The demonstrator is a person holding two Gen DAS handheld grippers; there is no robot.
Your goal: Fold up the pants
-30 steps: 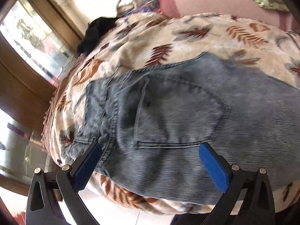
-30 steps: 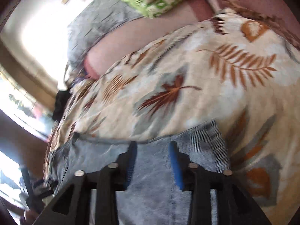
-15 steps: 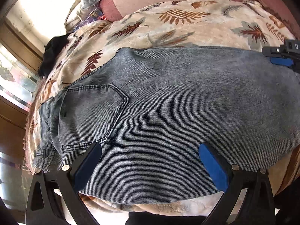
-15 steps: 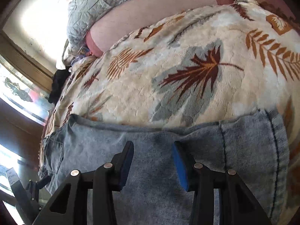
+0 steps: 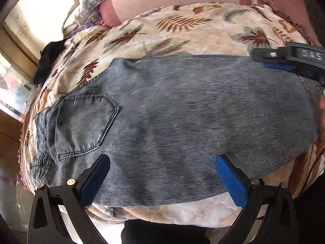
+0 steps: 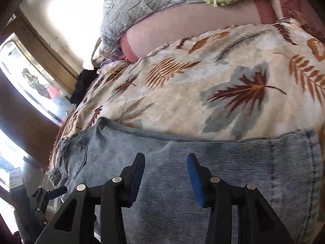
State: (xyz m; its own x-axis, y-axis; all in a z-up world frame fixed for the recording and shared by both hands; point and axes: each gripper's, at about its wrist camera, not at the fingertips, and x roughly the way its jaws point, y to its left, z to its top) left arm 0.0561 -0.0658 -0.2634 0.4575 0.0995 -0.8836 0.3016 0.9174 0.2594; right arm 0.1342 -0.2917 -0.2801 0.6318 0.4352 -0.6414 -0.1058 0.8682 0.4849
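From the right wrist view the pants (image 6: 203,162) run off the bottom edge, and the left gripper (image 6: 59,191) shows only partly. From the left, the right gripper (image 5: 288,61) is cut by the frame. Window glass (image 6: 34,81) stays a blur.

Your left wrist camera looks steeply down over the left gripper (image 5: 162,174) onto the pants (image 5: 182,122), close, filling the middle of the frame. Your right wrist camera looks along the right gripper (image 6: 165,174) at a shallower angle, close above the pants (image 6: 223,162) in the lower frame, with the leaf-print blanket (image 6: 203,81) beyond. The 2 views share the pants, the blanket (image 5: 182,30) and the back pocket (image 5: 85,122), seen at lower left (image 6: 73,160) in the right view. The right gripper (image 5: 284,61) shows at the left view's right edge.
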